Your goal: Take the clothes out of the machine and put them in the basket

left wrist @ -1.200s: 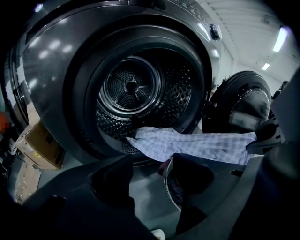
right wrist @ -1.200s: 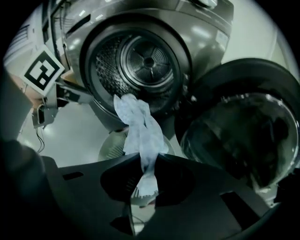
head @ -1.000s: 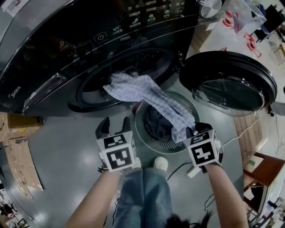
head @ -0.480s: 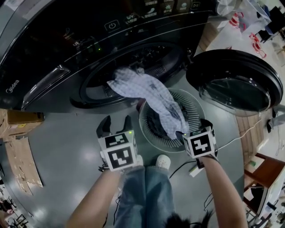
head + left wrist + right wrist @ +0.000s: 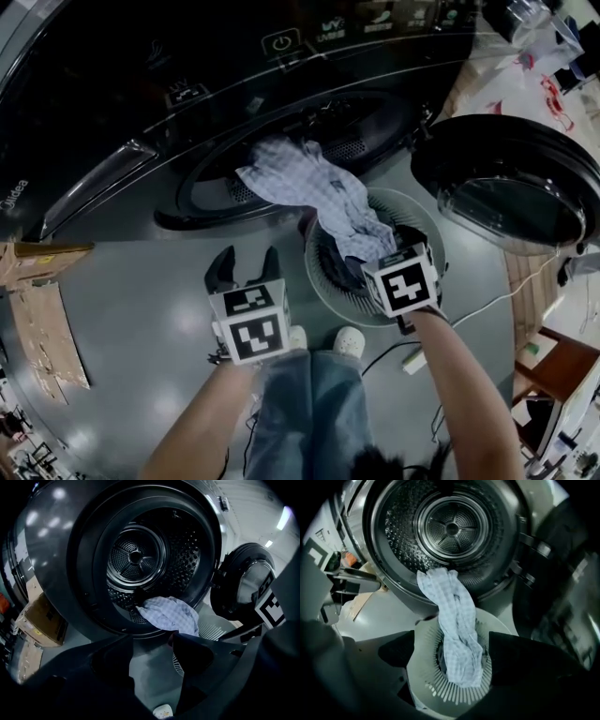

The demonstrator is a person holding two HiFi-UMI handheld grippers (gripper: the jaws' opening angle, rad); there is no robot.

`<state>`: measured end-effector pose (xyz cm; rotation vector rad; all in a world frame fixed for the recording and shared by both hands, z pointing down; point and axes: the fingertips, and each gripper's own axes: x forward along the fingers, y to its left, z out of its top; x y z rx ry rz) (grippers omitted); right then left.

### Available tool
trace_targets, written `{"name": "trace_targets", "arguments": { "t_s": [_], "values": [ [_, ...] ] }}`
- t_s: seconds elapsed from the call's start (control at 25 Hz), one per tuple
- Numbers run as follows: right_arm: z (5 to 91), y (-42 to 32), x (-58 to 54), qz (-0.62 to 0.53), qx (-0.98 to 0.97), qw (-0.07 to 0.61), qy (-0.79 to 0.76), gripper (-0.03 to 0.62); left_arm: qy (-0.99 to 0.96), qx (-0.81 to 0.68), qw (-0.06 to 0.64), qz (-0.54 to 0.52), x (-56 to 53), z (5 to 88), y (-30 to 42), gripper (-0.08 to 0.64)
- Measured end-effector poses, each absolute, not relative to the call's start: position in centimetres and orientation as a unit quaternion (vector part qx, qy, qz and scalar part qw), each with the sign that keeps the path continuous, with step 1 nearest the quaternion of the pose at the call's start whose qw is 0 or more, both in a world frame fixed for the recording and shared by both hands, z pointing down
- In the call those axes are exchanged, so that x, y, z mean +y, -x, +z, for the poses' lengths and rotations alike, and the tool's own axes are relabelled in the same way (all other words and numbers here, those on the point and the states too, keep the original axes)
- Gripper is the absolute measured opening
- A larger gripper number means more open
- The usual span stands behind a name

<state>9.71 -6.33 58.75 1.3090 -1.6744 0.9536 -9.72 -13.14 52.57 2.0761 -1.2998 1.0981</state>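
So, partway there: my right tool (image 5: 451, 651) has just been opening, the checked shirt (image 5: 314, 187) loose between its jaws. The shirt's near end is in the basket (image 5: 323, 281), its far end on the machine (image 5: 141, 94) rim. My left tool (image 5: 245, 263) gapes empty.

Checked cloth (image 5: 319, 192) trails from the machine's (image 5: 141, 112) mouth into the basket (image 5: 319, 281). My right claw (image 5: 380, 265), just opened off it, hangs above. My left claw (image 5: 246, 267) gapes empty.

Head view: high up, looking steeply down on the washer (image 5: 141, 103) front and basket (image 5: 323, 281). Left gripper view: low, set back, facing into the drum (image 5: 136, 557). Right gripper view: close above the basket, facing the drum. All three share the drum mouth and checked cloth (image 5: 309, 183).
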Motion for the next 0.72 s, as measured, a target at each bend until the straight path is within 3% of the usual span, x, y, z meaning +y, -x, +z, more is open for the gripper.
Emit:
{"name": "trace_targets", "arguments": {
  "t_s": [0.72],
  "values": [
    [59.8,-0.9,-25.2,0.212,-0.757,0.399,-0.472,0.472,-0.756,-0.450,0.258,0.400,-16.8,53.3,10.6,0.267]
  ]
}}
